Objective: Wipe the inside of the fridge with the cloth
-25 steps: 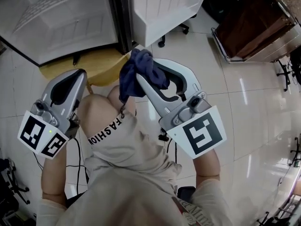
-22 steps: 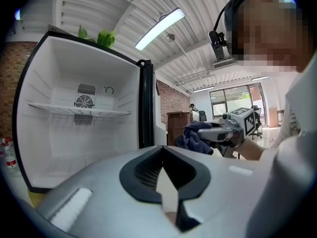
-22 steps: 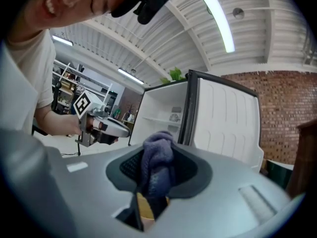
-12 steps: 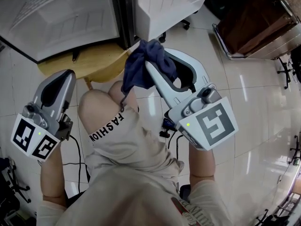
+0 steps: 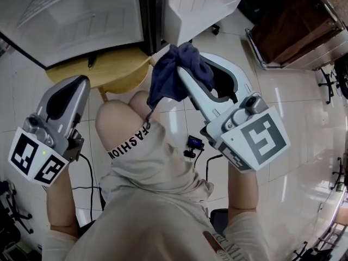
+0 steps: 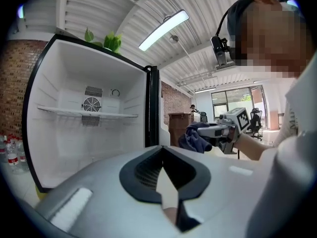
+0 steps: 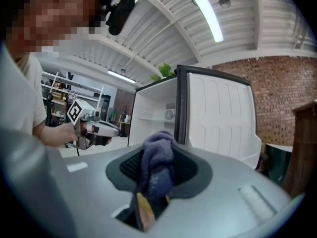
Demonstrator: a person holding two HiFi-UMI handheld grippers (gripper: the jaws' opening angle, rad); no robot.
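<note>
Right hand-held gripper (image 5: 182,74) level, clamping cloth (image 5: 163,86) | left hand-held gripper (image 5: 69,86) closed, facing fridge (image 5: 81,20)

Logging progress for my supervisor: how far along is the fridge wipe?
Done: the fridge stands open, and the right claw is shut on the blue cloth. In hand: the cloth is held up in front of the opening, apart from any inner wall. Left: all the wiping itself; nothing shows contact with the shelf or walls yet. The left claw is shut with nothing in it.
</note>
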